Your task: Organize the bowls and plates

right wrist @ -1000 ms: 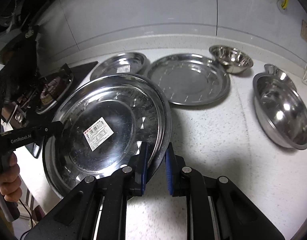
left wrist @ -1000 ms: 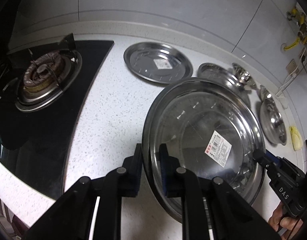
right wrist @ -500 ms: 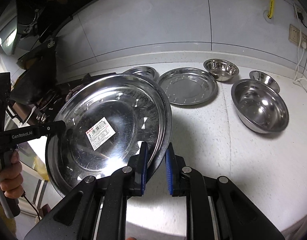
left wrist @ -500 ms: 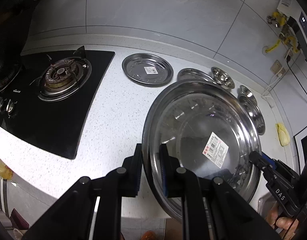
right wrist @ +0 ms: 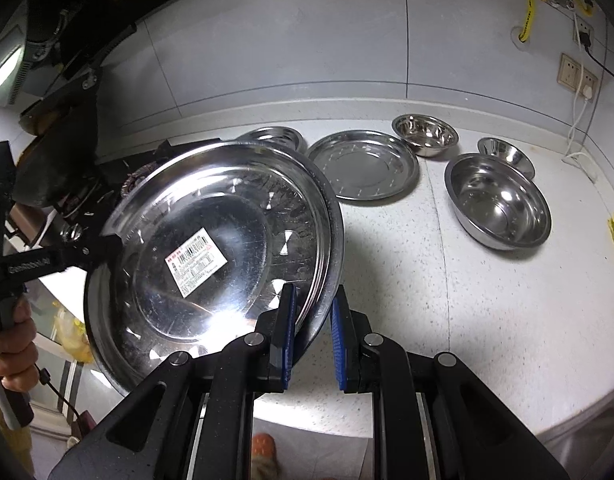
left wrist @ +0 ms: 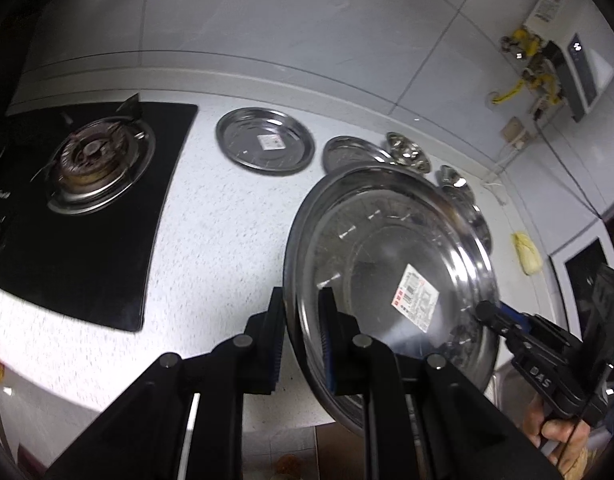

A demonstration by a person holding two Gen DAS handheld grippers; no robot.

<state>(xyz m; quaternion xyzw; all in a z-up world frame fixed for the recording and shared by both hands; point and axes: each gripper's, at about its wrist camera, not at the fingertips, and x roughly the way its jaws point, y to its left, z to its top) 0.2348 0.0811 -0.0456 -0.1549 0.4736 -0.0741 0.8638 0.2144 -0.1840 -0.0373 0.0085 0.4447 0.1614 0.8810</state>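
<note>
Gripping the large plate (right wrist: 211, 248) rim, both tools nearly closed

I've got the big steel plate (right wrist: 211, 248) up off the counter, tilted, white barcode sticker (right wrist: 195, 262) face-up in its well; rim clamped on opposite sides. On the counter I see: a smaller labelled plate (left wrist: 265, 142) flat beside the hob, an unlabelled plate (right wrist: 365, 164) flat next to it, a small bowl (right wrist: 425, 134) just behind that one near the wall, a large bowl (right wrist: 499, 200) upright further right, and a second small bowl (right wrist: 507, 154) behind it, partly hidden by its rim. All stainless, all upright.
</note>
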